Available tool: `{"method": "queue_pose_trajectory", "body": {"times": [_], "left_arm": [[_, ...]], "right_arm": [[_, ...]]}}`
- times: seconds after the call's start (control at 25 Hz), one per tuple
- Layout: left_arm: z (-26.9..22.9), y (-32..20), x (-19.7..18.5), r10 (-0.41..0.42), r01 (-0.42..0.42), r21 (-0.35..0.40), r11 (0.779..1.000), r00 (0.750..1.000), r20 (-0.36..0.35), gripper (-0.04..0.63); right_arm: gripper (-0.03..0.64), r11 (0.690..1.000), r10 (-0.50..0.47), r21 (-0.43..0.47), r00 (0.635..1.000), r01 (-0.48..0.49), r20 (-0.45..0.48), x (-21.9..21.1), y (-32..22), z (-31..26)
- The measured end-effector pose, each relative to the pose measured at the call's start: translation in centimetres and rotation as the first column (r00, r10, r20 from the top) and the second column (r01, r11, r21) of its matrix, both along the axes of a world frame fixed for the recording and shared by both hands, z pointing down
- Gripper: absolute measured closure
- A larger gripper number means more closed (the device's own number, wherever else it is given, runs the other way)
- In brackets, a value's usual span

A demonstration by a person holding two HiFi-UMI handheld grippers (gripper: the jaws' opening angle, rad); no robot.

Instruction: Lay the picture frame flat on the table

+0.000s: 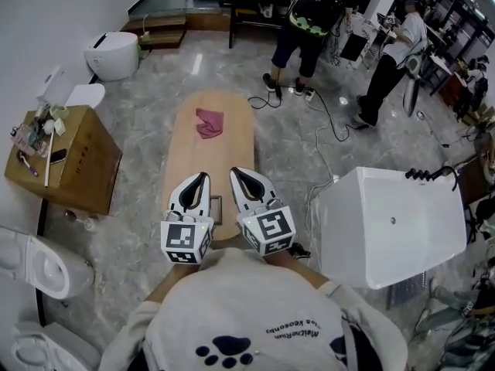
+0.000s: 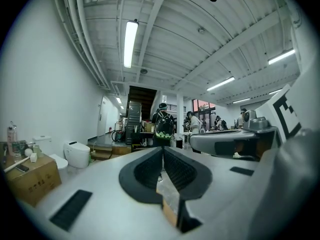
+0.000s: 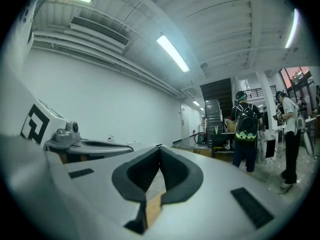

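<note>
My left tool [image 2: 162, 148] has its dark pads pressed together at the tips with nothing caught between them, and my right tool [image 3: 160, 147] is the same, tips meeting and empty. Both point level and sit side by side over the near end of the long wooden worktop [image 1: 213, 153], left a little apart from right, each with its marker cube [image 1: 186, 240] at the rear, closest to me. In the narrow gap between the two tools, from the head view, I see a small brown rectangle on the wood that I take to be the picture frame [image 1: 215, 209]; the tools cover most of it and I cannot tell whether it stands or lies flat, nor whether either tool touches it. Farther up the worktop, well apart from the tools, a crumpled pink cloth [image 1: 209, 122] lies on the wood. To the left of the worktop a cardboard box [image 1: 77, 157] stands on the floor with small items on top, and a white toilet [image 1: 112, 52] sits beyond it. To the right stands a large white tub [image 1: 387, 222]. At the far end of the room a person with a black and green backpack [image 1: 309, 14] stands facing away, and cables trail across the grey marbled floor [image 1: 294, 153].
</note>
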State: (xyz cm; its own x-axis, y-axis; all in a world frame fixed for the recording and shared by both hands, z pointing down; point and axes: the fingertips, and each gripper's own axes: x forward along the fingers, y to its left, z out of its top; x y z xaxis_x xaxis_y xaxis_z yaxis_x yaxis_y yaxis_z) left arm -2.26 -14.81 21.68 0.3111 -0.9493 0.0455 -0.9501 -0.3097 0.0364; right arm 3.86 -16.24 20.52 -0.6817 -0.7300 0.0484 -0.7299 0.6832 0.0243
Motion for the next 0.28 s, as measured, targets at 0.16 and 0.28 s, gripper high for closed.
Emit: {"method": "queue_pose_trajectory", "body": {"times": [0.16, 0.28], "left_arm": [[0.0, 0.1, 0.1, -0.007, 0.007, -0.001, 1.000, 1.000, 0.003, 0.575], [-0.1, 0.0, 0.6, 0.000, 0.000, -0.003, 1.000, 1.000, -0.003, 0.575]], "right_arm": [[0.604, 1.000, -0.002, -0.004, 1.000, 0.002, -0.006, 0.4, 0.2, 0.1], [0.604, 1.000, 0.007, -0.009, 1.000, -0.007, 0.000, 1.1, 0.1, 0.1]]}}
